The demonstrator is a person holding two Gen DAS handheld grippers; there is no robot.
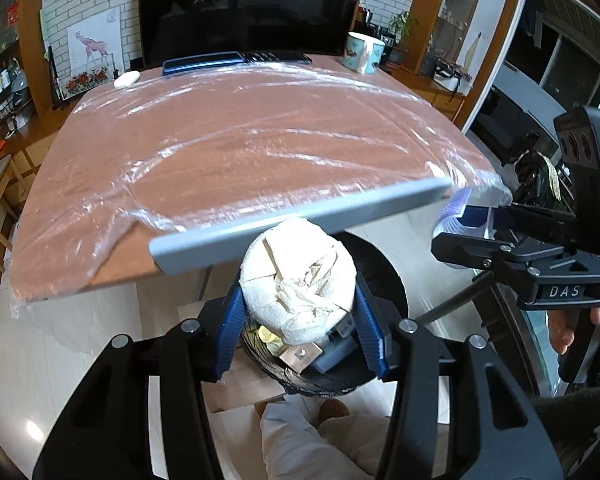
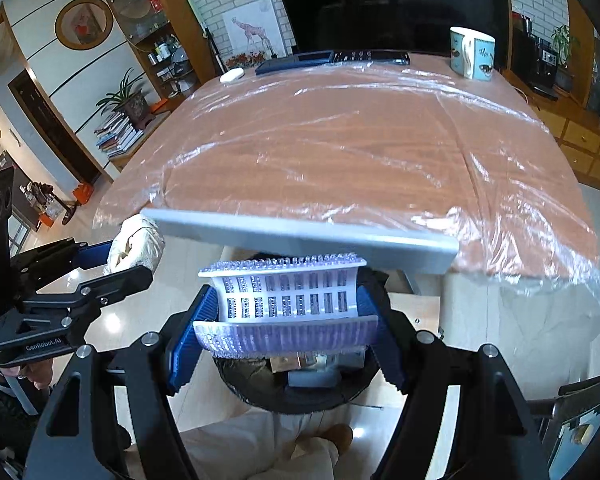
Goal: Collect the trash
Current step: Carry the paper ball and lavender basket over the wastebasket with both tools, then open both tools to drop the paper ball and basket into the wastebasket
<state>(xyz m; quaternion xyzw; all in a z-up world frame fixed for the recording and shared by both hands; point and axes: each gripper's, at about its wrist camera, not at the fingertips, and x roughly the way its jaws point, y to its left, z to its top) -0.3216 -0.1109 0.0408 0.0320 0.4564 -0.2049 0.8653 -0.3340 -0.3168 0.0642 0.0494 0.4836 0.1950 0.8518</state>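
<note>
Holding a crumpled wad of white paper towel (image 1: 300,280), the left claw (image 1: 298,316) has its blue ribbed pads pressed against the wad's two sides, jaws narrow around it. The wad hangs directly over the mouth of a round bin lined with a black bag (image 1: 376,264). Inside the bin, below the wad: a yellowish scrap, a tan piece of card and a grey-blue box, partly hidden by the wad.

The right claw (image 2: 286,320) grips a white perforated plastic basket with purple bristled edges (image 2: 288,300), lying on its side; the blue pads touch its two short ends, jaws at a middling spread set by the basket's width. It too is held above the black-lined bin (image 2: 300,396), which sits on pale floor tiles just beside the counter's near edge.

A flat grey bar (image 1: 300,216) runs across both views just beyond the held items, between them and the counter; what it belongs to cannot be told.

The counter (image 1: 240,140) is brown wood-grain, covered by a wrinkled clear plastic sheet (image 2: 360,140) that drapes over the near corner. At its far edge: a blue-edged tablet-like slab (image 1: 202,62), a dark remote or keyboard beside it (image 2: 372,56), a small white oval object (image 1: 127,79), and a pale blue patterned mug (image 2: 472,58) toward the right. A dark television screen (image 1: 252,8) stands behind.

Light trousers and a brown slipper of the person (image 1: 332,412) show beneath the bin. A hand (image 1: 560,332) holds the right tool's grip.
</note>
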